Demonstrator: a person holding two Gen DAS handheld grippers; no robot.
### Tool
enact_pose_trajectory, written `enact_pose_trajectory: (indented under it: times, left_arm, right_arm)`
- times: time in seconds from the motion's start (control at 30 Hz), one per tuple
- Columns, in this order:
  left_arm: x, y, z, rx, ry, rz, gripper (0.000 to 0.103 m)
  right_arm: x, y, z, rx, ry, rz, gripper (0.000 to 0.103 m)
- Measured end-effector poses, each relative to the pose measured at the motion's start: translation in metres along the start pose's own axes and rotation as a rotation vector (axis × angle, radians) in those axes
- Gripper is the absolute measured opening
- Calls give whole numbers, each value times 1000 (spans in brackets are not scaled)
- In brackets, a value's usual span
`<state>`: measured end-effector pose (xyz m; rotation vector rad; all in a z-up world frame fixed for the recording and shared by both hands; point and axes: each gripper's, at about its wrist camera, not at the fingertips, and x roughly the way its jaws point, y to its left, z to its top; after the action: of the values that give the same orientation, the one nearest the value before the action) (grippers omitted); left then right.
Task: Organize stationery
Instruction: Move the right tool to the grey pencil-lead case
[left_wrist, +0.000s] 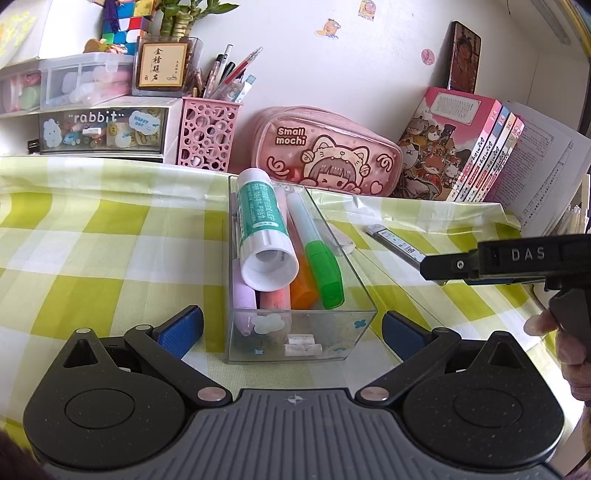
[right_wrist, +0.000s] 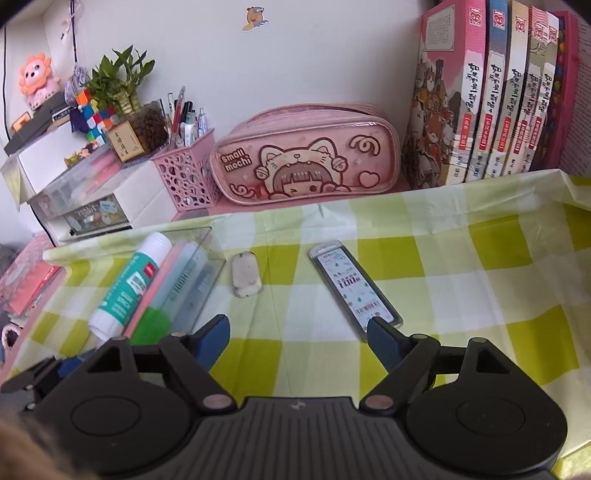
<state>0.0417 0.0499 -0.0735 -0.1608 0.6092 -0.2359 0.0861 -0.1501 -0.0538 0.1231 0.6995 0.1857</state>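
Left hand-held gripper (left_wrist: 291, 328) apart, straddling clear tray (left_wrist: 364, 295); right hand-held gripper (right_wrist: 298, 338) apart, empty; eraser (left_wrist: 345, 240) possibly, half hidden behind tray.

A green-and-white checked plastic tablecloth (right_wrist: 443, 280) covered the lower half of the frame. A row of pink-spined paperback books (right_wrist: 487, 103) stood at upper right. A potted lucky bamboo plant (right_wrist: 122, 81) and a multicoloured twisted puzzle cube (right_wrist: 92, 110) sat at upper left, a cartoon duck sticker (right_wrist: 255, 18) on the wall above
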Motion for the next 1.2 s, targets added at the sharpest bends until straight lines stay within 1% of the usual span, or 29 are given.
enact_pose_trajectory:
  times: [0.1,0.17,0.23,0.3,0.43,0.57,0.97,1.03,1.13,1.2]
  left_arm:
    - [0,0,0,3,1,2,98]
    - [0,0,0,4,1,3,98]
    - [0,-1,0,8,3,5,98]
    - [1,-1,0,11,5,8,98]
    - [1,-1,0,9,3,6,98]
    - [1,-1,0,9,4,7,98]
    - [1,-1,0,9,3,7,98]
    - [1,-1,0,10,4,7,98]
    - [1,-2,0,21,8,12,98]
    - [2,-3,0,26,10,16,98]
  right_arm:
    - [2,-7,-6,-33,22,-52,84]
    - [2,-10,-9,-83,26,-96,84]
    - [3,-12,-13,-126,30,-115,85]
    - [6,-16,-17,-144,38,-120,86]
    - [7,-20,-20,-161,15,-113,92]
    - [15,-23,-17,-176,8,-96,103]
    - [36,-25,-1,-198,-6,-74,103]
    - [38,-25,1,-207,-13,-66,99]
    - [37,-24,0,-210,-23,-68,96]
    - [34,-21,-1,-217,-28,-62,89]
